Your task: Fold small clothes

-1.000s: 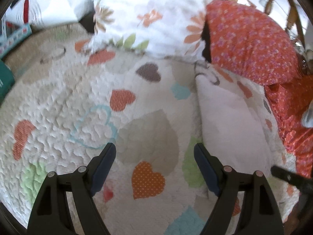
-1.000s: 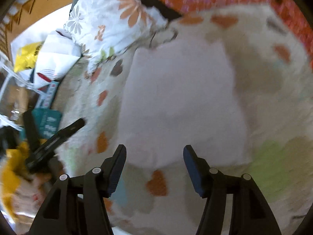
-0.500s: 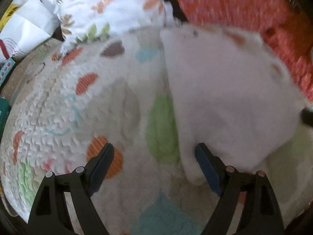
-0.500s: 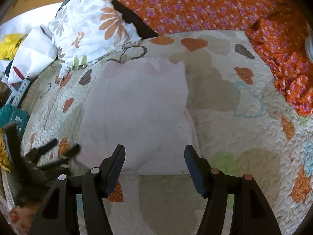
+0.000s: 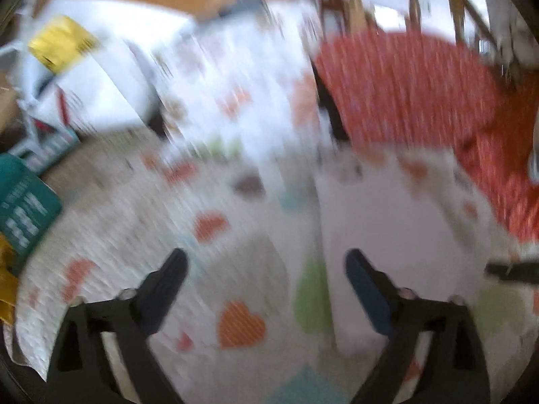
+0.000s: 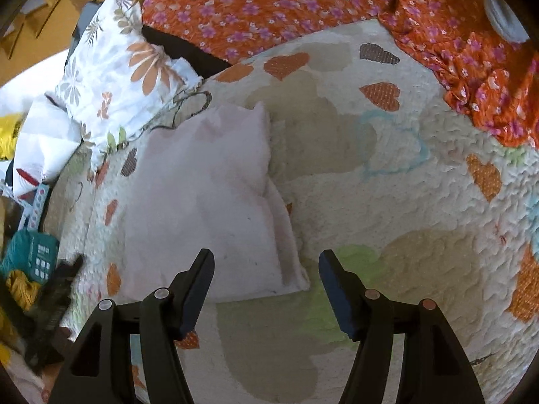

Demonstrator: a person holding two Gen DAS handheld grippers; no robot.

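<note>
A pale pink garment [image 6: 209,208] lies flat on a quilt [image 6: 404,202] with hearts on it, and it already looks folded into a long rectangle, with a second layer showing along its right edge in the right wrist view. It lies in the left middle of that frame, and its near edge runs just above the tips of the right gripper [image 6: 266,289]. This claw is released and grasps nothing: its two fingers stand apart over the bare quilt and the lower right corner of the garment, without touching the cloth. I think it hangs there because this corner is the easy place to pick up for the next fold. The left gripper [image 5: 266,289] is seen in a very blurred picture; its jaws are opening, nothing is between them, and the garment [image 5: 397,229] is in the right half of that frame, beside the right finger. It seems to me that this hand has let the cloth go and keeps clear of it. For moving there is much open room: the quilt to the right of the garment is free in the right wrist view. At the upper left a flowered pillow [image 6: 124,74] is close to the far corner of the garment, and orange flowered bedding [image 6: 269,3] closes the top of the frame, so a fold toward the near side or toward the right looks safer.
</note>
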